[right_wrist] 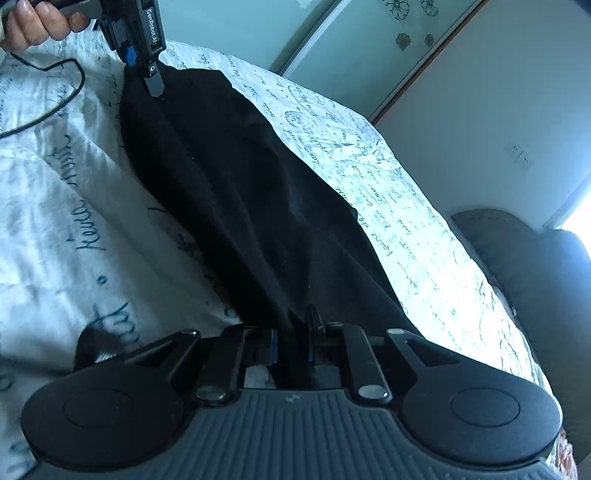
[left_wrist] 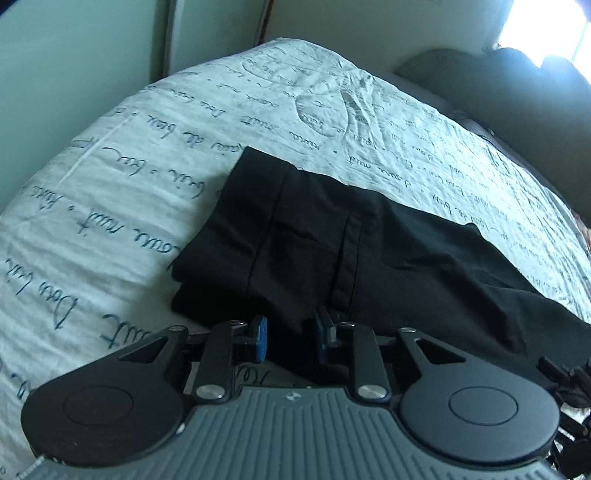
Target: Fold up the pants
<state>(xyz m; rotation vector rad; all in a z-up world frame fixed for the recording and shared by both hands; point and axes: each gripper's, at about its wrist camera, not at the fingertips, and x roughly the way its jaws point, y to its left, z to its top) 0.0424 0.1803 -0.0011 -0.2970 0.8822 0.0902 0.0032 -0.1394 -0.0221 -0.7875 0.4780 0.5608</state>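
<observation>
Black pants [left_wrist: 332, 236] lie folded lengthwise on a bed, with the waistband [left_wrist: 258, 206] at the left end in the left wrist view. My left gripper [left_wrist: 291, 334] sits low at the near edge of that end. Its blue pads [left_wrist: 261, 338] stand apart, with a corner of the cloth loose between them. In the right wrist view the pants [right_wrist: 240, 192] run away from me to the left gripper [right_wrist: 147, 70], which a person's hand [right_wrist: 37, 22] holds. My right gripper [right_wrist: 292, 341] is at the near end, its jaws narrow with a ridge of black cloth pinched between them.
The bed cover [left_wrist: 129, 192] is white with blue handwriting print and rumpled near the right gripper. A black cable [right_wrist: 55, 99] trails over it at the far left. A dark padded headboard [right_wrist: 535, 277] runs along the right, and wardrobe doors [right_wrist: 369, 55] stand behind the bed.
</observation>
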